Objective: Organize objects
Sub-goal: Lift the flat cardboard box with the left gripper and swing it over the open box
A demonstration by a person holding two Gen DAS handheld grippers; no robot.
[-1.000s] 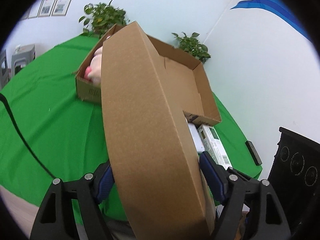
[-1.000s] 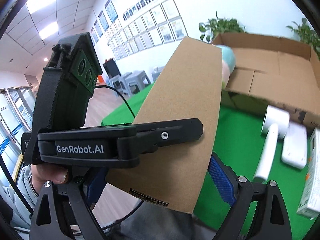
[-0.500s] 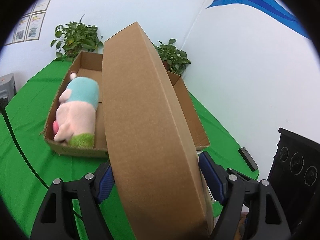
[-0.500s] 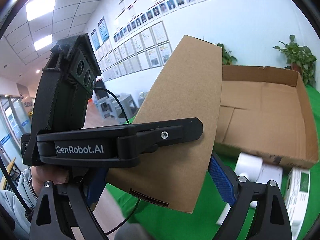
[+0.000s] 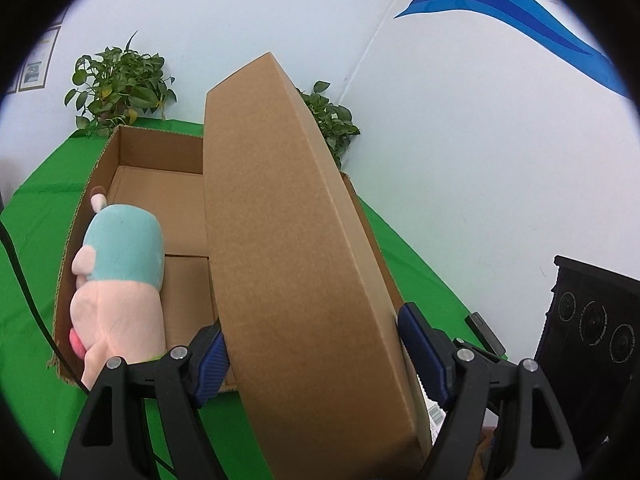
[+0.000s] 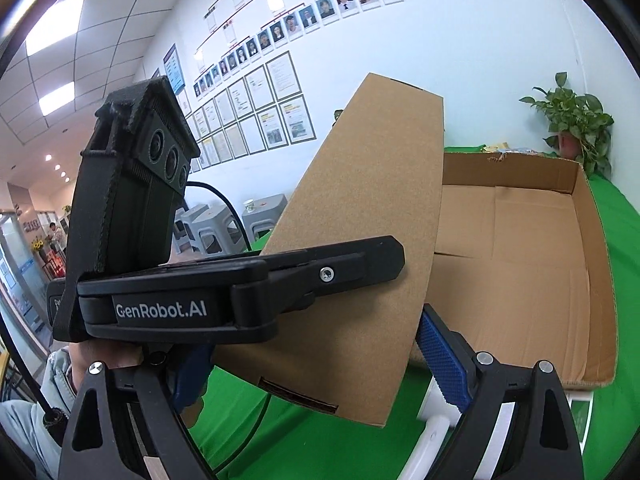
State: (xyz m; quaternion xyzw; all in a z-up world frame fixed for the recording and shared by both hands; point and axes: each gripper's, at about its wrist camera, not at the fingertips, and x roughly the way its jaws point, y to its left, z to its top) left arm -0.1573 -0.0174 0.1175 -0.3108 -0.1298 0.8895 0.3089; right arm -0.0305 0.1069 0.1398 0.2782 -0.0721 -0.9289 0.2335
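Both grippers hold one flat brown cardboard box [image 5: 296, 240] in the air above the green table. My left gripper [image 5: 316, 356] is shut on its near end. My right gripper [image 6: 316, 356] is shut on the same box [image 6: 360, 240], and the left gripper's black body [image 6: 224, 284] crosses in front of it. Behind stands a large open cardboard tray [image 5: 100, 168], which also shows in the right wrist view [image 6: 520, 260]. A pink and teal plush toy [image 5: 120, 280] lies along the tray's left wall.
A green cloth [image 5: 28, 264] covers the table. Potted plants [image 5: 120, 84] stand at the far edge by the white wall. A white handled object [image 6: 436, 424] and a printed packet [image 6: 580, 420] lie near the tray. A black cable [image 5: 24, 276] runs across the cloth. Stools [image 6: 208, 228] stand beyond.
Both grippers and the held box have moved toward and over the open tray. The plush toy and the tray's inside have come into fuller view.
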